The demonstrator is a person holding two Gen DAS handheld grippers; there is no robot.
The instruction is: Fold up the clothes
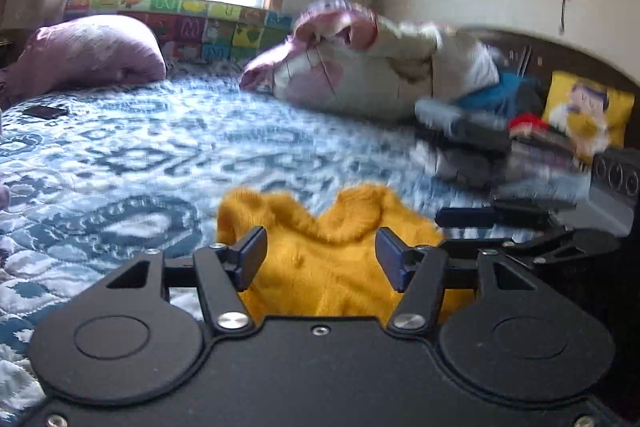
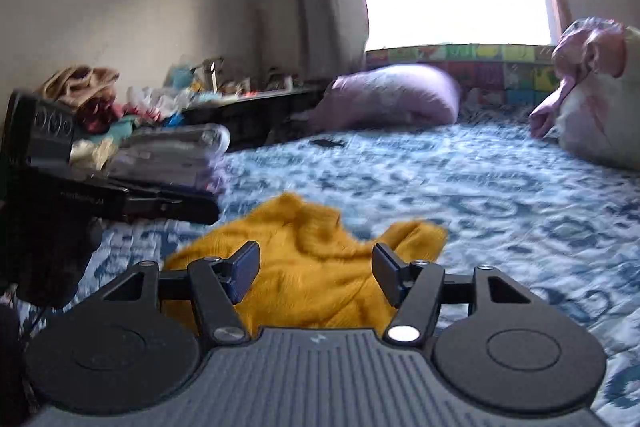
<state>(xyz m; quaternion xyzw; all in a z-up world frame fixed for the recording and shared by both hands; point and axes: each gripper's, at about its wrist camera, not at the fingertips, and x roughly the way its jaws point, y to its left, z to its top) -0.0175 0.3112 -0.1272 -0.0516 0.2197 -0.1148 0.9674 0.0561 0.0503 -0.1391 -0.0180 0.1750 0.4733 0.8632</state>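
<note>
Left wrist view shows the sweater [image 1: 320,251], a mustard-yellow fuzzy knit, bunched on the bed [image 1: 168,147] at the lower middle of the frame, right in front of the left gripper [image 1: 320,259]. Its jaws stand apart, one to each side of the knit, with nothing pinched between them; the cloth lies beyond and below the pads rather than in them. In the right wrist view the right gripper [image 2: 316,271] sits the same way: jaws apart, no cloth clamped, the sweater [image 2: 308,259] heaped at lower middle on the bed [image 2: 480,187].

To my eye it is a light, soft, floppy thing. It will sag and fold wherever it is lifted, and the fluffy pile should give the pads good purchase, so slipping looks unlikely. A thin pinch could take only the fuzz or one layer, though. I would take hold at an edge or a raised corner, such as the humps at the far side of the heap, one gripper to each, and bite deep enough to catch the whole thickness.

Both grippers point slightly downward across the bed, side by side; the right gripper [image 1: 520,223] shows at the right edge of the left view, and the left gripper [image 2: 120,203] at the left edge of the right view. Both pictures are smeared.
</note>
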